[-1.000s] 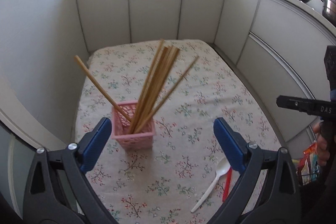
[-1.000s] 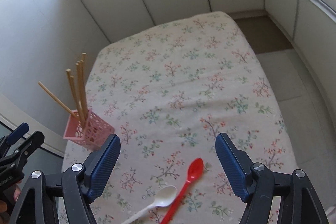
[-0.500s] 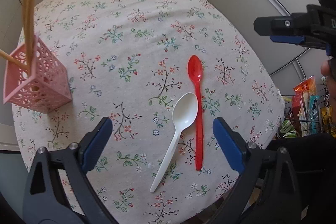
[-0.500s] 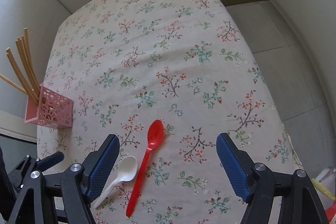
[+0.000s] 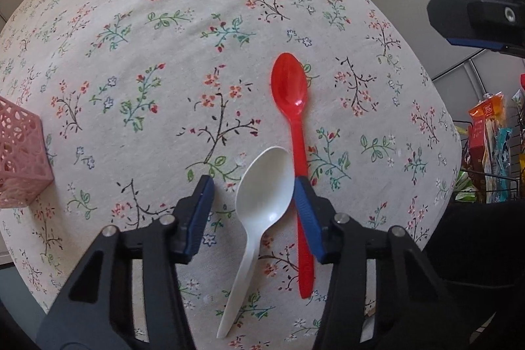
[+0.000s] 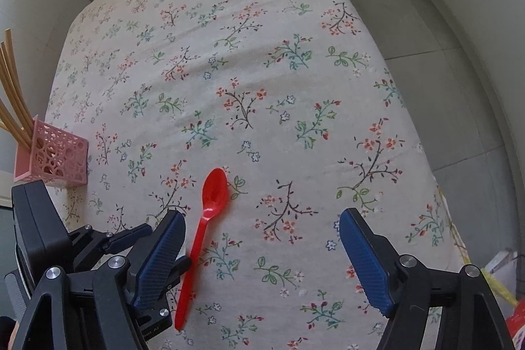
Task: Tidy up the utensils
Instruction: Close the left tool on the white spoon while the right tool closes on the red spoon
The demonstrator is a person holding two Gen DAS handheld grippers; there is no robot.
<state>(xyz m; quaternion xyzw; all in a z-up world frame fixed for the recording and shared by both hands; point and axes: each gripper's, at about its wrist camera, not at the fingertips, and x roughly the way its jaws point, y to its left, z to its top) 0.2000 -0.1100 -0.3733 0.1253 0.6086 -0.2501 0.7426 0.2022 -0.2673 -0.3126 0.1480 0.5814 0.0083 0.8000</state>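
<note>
A white plastic spoon (image 5: 265, 182) and a red plastic spoon (image 5: 290, 87) lie side by side on the floral tablecloth (image 5: 164, 54), bowls pointing away from me. My left gripper (image 5: 253, 186) points steeply down at them, its jaws closing with the white spoon's bowl between them. The right pad (image 5: 308, 218) is at the bowl's edge and the left pad (image 5: 200, 212) is still apart from it. My right gripper (image 6: 262, 218) hangs open above the cloth, with the red spoon (image 6: 213, 202) just inside its left finger. The pink lattice basket (image 6: 55, 156) holds several wooden chopsticks (image 6: 13, 100).
The pink basket (image 5: 19, 159) stands near the table's left edge. Snack packets on a wire rack (image 5: 489, 133) sit past the right edge. Grey floor tiles (image 6: 443, 71) lie beyond the table, with white cabinet panels behind it.
My left gripper tipped down and dropped from the basket to the spoons, and its jaws narrowed around the white spoon's bowl. My right gripper tipped down and sank a little, still wide.
</note>
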